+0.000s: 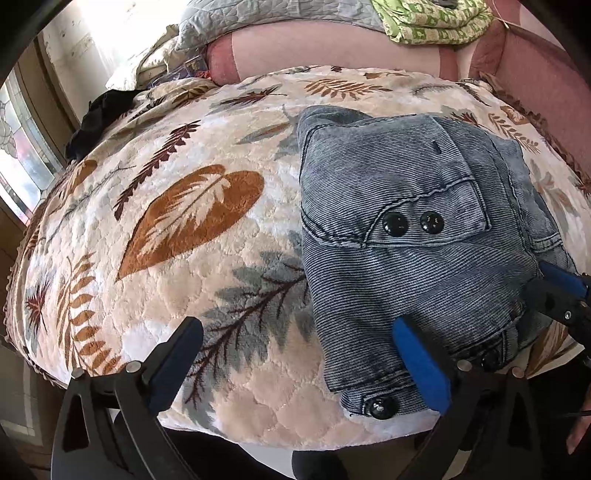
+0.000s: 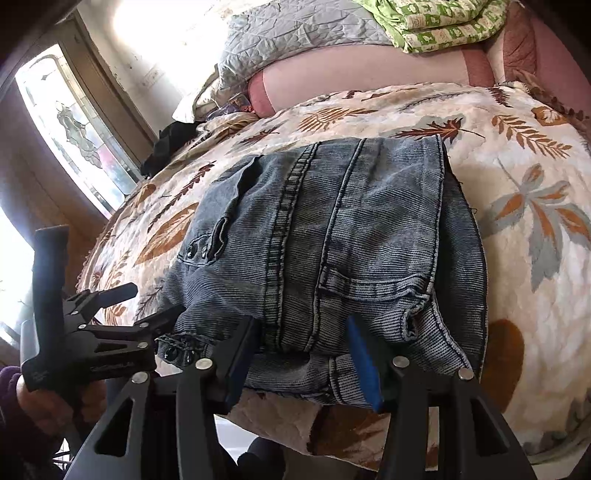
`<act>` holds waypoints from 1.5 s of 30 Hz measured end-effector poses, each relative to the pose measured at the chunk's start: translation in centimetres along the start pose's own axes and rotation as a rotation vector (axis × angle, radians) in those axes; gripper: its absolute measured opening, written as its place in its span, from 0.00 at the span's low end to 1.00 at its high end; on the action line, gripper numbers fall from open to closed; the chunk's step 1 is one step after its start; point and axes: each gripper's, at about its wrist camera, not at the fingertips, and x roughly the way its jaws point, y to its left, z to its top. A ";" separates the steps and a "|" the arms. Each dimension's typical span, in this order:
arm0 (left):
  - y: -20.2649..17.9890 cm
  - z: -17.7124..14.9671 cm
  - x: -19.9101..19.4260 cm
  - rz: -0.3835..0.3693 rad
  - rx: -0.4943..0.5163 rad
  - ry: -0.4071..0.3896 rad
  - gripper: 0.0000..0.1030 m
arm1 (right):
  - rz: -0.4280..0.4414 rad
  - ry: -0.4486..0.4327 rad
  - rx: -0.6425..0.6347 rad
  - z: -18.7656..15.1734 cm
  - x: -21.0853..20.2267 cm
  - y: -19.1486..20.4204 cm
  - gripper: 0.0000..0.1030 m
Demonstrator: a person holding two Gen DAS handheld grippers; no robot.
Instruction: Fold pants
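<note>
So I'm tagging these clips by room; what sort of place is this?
Most likely a bedroom at home. The jeans lie on a bed under a leaf-patterned blanket, pillows and a folded green quilt are stacked at its far end, and a window stands beside it.

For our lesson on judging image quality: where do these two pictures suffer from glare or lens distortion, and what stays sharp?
Left wrist view: the window is blown out white, and the fisheye bulges the bedspread into a dome; the jeans stay sharp. Right wrist view: glare washes the wall beside the window, dark corners frame the picture, and the denim seams are crisp.
</note>
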 end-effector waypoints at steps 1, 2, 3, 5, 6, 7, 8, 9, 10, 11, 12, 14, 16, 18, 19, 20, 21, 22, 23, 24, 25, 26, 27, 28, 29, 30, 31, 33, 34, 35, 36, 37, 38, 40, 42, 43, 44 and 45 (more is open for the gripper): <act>0.0 0.0 0.0 0.002 0.001 0.001 1.00 | 0.001 -0.001 -0.002 0.0 0.0 0.0 0.55; -0.1 0.0 0.0 0.005 0.005 0.001 1.00 | 0.003 -0.001 -0.004 0.0 0.0 0.0 0.56; -0.1 0.0 -0.1 0.008 0.007 0.001 1.00 | 0.012 -0.001 -0.006 0.0 0.0 0.1 0.60; -0.1 0.0 -0.1 0.014 0.006 0.001 1.00 | 0.024 -0.003 -0.014 0.1 0.0 0.3 0.67; -0.1 0.0 -0.2 0.017 0.003 0.001 1.00 | 0.023 -0.004 -0.023 0.1 0.0 0.6 0.70; -0.1 -0.1 -0.2 0.020 0.001 0.002 1.00 | 0.013 -0.003 -0.041 0.1 0.1 1.0 0.71; -0.2 -0.1 -0.3 0.023 0.000 0.002 1.00 | 0.001 -0.001 -0.056 0.1 0.1 1.4 0.72; -0.1 0.0 -0.4 0.027 0.001 0.003 1.00 | -0.011 -0.001 -0.066 0.1 0.0 1.6 0.71; -0.1 0.0 -0.6 0.030 0.001 0.002 1.00 | -0.014 -0.005 -0.062 0.2 -0.2 1.8 0.71; -0.1 0.1 -0.9 0.034 0.000 -0.002 1.00 | -0.006 -0.014 -0.049 0.3 -0.6 1.7 0.71; -0.1 0.1 -1.1 0.038 0.005 -0.005 1.00 | 0.010 -0.037 -0.028 0.4 -1.2 1.6 0.71; -0.2 0.3 -1.8 0.058 0.024 -0.012 1.00 | 0.016 -0.073 -0.011 0.6 -2.1 1.4 0.71; -0.3 0.5 -2.8 0.084 0.043 -0.034 1.00 | 0.018 -0.125 0.005 1.0 -3.3 1.5 0.71; -0.3 1.0 -4.1 0.105 0.059 -0.068 1.00 | 0.015 -0.169 0.006 1.5 -4.5 1.8 0.71; -0.1 1.3 -4.8 0.113 0.060 -0.086 1.00 | 0.010 -0.194 0.003 1.8 -5.2 2.2 0.71; 0.0 1.6 -5.6 0.121 0.056 -0.103 1.00 | 0.007 -0.205 0.002 2.2 -5.5 2.4 0.71; 0.3 1.8 -6.3 0.127 0.051 -0.120 1.00 | 0.007 -0.215 -0.002 2.5 -6.0 2.8 0.71; 0.5 2.1 -7.1 0.134 0.045 -0.140 1.00 | 0.007 -0.224 -0.008 2.7 -6.3 3.2 0.71; 0.7 2.4 -7.8 0.140 0.042 -0.158 0.99 | -0.001 -0.234 -0.017 3.1 -6.8 3.6 0.71; 1.0 2.7 -8.4 0.146 0.039 -0.175 1.00 | -0.017 -0.240 -0.028 3.4 -7.2 3.9 0.71; 1.1 2.9 -9.1 0.151 0.036 -0.189 1.00 | -0.031 -0.243 -0.039 3.5 -7.5 4.2 0.71; 1.3 3.1 -9.6 0.157 0.034 -0.201 1.00 | -0.049 -0.244 -0.054 3.8 -7.8 4.6 0.71; 1.4 3.3 -10.2 0.158 0.030 -0.212 1.00 | -0.059 -0.247 -0.062 3.9 -8.1 4.6 0.71; 1.5 3.4 -10.7 0.157 0.025 -0.225 1.00 | -0.077 -0.252 -0.069 4.1 -8.5 4.8 0.71; 1.5 3.5 -11.2 0.156 0.022 -0.239 1.00 | -0.089 -0.256 -0.073 4.3 -8.9 4.9 0.71; 1.5 3.6 -11.7 0.155 0.022 -0.248 1.00 | -0.098 -0.261 -0.076 4.6 -9.3 5.0 0.71; 1.4 3.8 -12.1 0.150 0.023 -0.256 1.00 | -0.101 -0.267 -0.077 4.7 -9.7 5.0 0.71; 1.3 3.9 -12.7 0.145 0.022 -0.263 1.00 | -0.113 -0.273 -0.080 5.1 -10.3 5.2 0.71; 1.3 4.0 -12.9 0.139 0.022 -0.268 1.00 | -0.118 -0.271 -0.081 5.4 -10.3 5.2 0.71; 1.2 4.0 -13.1 0.136 0.021 -0.271 1.00 | -0.122 -0.269 -0.082 5.6 -10.4 5.3 0.71; 1.1 4.1 -13.3 0.135 0.020 -0.272 1.00 | -0.122 -0.268 -0.082 5.7 -10.5 5.5 0.71; 1.0 4.2 -13.4 0.135 0.020 -0.273 1.00 | -0.124 -0.264 -0.080 5.9 -10.5 5.6 0.71; 1.0 4.3 -13.5 0.133 0.019 -0.269 1.00 | -0.127 -0.261 -0.082 6.0 -10.5 5.9 0.71; 0.8 4.5 -13.4 0.132 0.015 -0.260 1.00 | -0.135 -0.248 -0.098 6.0 -10.4 6.6 0.71; 0.8 4.5 -13.2 0.129 0.013 -0.255 1.00 | -0.136 -0.240 -0.117 5.9 -10.1 7.2 0.71; 0.7 4.5 -13.1 0.129 0.012 -0.250 1.00 | -0.130 -0.233 -0.131 5.7 -9.8 7.7 0.72; 0.7 4.5 -13.0 0.129 0.012 -0.245 1.00 | -0.128 -0.230 -0.137 5.6 -9.7 7.8 0.72; 0.7 4.5 -12.8 0.129 0.012 -0.241 1.00 | -0.124 -0.225 -0.143 5.4 -9.5 8.0 0.72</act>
